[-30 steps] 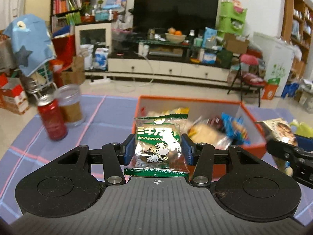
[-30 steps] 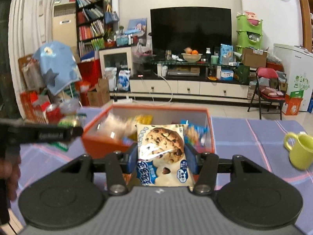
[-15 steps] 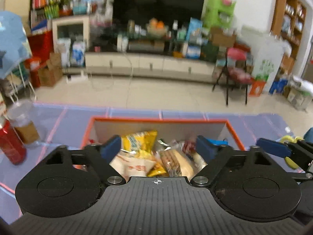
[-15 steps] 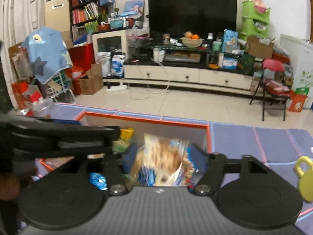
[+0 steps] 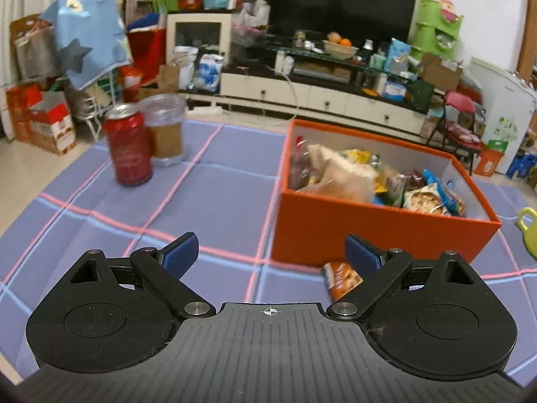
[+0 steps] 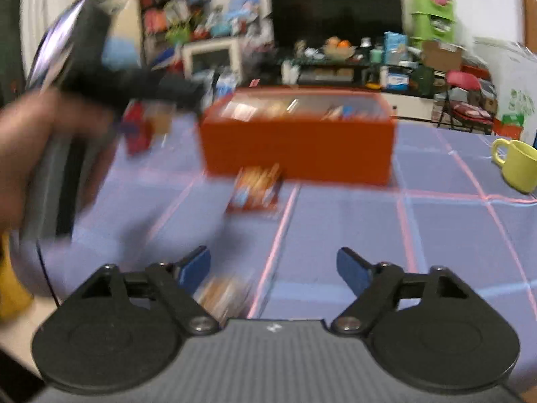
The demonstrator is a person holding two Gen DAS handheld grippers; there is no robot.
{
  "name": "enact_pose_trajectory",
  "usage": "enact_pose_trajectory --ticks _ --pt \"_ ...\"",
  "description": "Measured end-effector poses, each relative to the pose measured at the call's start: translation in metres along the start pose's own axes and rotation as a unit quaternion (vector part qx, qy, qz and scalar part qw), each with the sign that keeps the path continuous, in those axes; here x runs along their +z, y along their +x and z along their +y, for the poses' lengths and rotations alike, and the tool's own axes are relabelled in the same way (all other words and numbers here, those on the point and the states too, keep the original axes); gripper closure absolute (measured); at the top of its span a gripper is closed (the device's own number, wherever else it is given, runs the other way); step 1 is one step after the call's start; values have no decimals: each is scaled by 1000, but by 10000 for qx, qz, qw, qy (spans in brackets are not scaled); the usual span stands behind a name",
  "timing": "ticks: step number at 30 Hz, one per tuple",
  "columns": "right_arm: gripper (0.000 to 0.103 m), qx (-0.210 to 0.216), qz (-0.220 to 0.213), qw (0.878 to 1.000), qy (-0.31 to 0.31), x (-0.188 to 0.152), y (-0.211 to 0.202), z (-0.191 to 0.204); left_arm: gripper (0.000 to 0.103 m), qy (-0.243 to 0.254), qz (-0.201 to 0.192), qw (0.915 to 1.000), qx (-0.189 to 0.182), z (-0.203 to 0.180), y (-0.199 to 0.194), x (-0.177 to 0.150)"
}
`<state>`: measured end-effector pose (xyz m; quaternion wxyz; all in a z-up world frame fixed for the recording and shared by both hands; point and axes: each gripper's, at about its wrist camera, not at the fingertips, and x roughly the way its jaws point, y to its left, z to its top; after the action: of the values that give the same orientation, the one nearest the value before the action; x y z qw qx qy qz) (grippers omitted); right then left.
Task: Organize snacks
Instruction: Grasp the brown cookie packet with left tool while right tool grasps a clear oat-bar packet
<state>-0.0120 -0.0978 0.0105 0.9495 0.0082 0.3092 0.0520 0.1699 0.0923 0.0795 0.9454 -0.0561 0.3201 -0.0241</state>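
An orange box (image 5: 379,231) holds several snack packets (image 5: 339,174) on the purple checked cloth. It also shows in the right wrist view (image 6: 298,147), blurred. My left gripper (image 5: 272,252) is open and empty, low over the cloth in front of the box. An orange snack packet (image 5: 339,278) lies on the cloth by its right finger. My right gripper (image 6: 273,268) is open and empty, back from the box. An orange packet (image 6: 256,189) lies before the box, and another blurred packet (image 6: 223,294) lies by the left finger.
A red can (image 5: 127,144) and a clear jar (image 5: 166,132) stand at the left of the cloth. A yellow-green mug (image 6: 518,164) stands at the right. The hand holding the left gripper (image 6: 67,117) fills the left of the right wrist view.
Both grippers let go of their packets into the box, the left one first, then pulled back and down toward the cloth. Both are now open and empty.
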Motion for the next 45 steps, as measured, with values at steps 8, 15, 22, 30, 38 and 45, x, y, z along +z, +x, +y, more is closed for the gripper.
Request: enact_pose_trajectory --ticks 8,15,22,30,38,45 --pt "35 -280 185 9992 -226 -16 18 54 28 2 -76 9999 155 18 8 0" --pt "58 -301 513 9982 -110 -17 47 40 27 -206 10 9998 69 27 12 3" --pt "67 -370 522 9979 57 4 70 -12 27 -142 220 9997 20 17 23 -1" --pt "52 -152 594 9980 181 35 105 -67 26 224 475 9986 35 -13 42 -12" --pt "7 149 -45 9998 -146 57 61 -82 25 490 694 9964 17 -50 63 -30" --pt "11 269 287 9992 10 42 80 -88 41 478 889 9949 -47 -76 86 -39"
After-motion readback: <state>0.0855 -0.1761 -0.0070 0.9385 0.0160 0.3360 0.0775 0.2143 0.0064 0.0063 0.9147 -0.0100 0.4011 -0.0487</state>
